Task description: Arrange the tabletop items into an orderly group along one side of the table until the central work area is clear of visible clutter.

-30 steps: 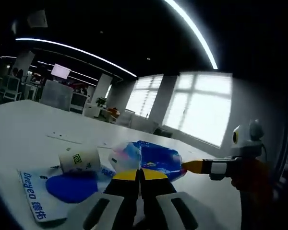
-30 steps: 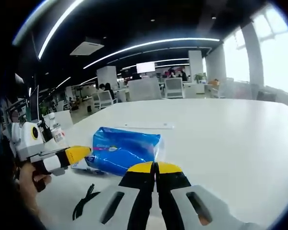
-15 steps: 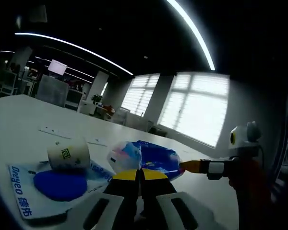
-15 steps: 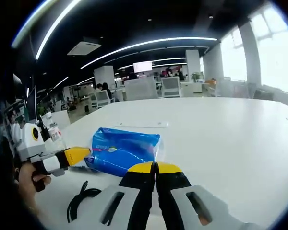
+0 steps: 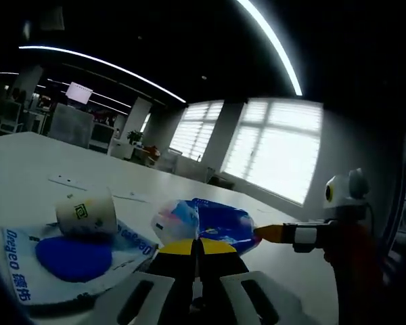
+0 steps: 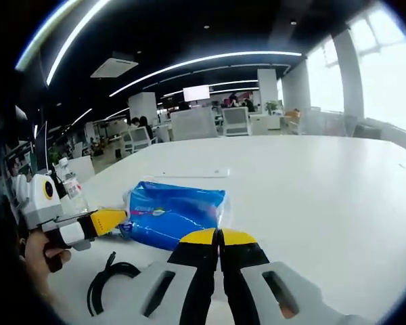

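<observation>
Left gripper view: my left gripper (image 5: 196,245) had its yellow-tipped jaws pressed together with no gap; its tips met the near edge of the blue pack (image 5: 213,223), which lay on the white table (image 5: 27,162); whether the jaws actually pinched the wrapper, I could not tell. Left of the pack lay a white sheet (image 5: 61,261) with a blue disc printed on it and blue lettering along its edge; a paper cup (image 5: 86,214) with a green logo lay tipped on its side on that sheet, just beside the pack. The right gripper (image 5: 271,234) came in from the right, its yellow tip at the pack's far edge.

Right gripper view: my right gripper (image 6: 218,238) also had its jaws fully together, nothing visible between them; its tips sat just in front of the pack (image 6: 172,213), and contact was unclear. The left gripper (image 6: 108,220) reached in from the left, held by a hand (image 6: 39,254), its yellow tip touching the pack's left edge. A black cable (image 6: 105,284) lay looped on the table (image 6: 325,196) near the pack; a clear bottle (image 6: 73,193) stood upright behind the left gripper.
</observation>
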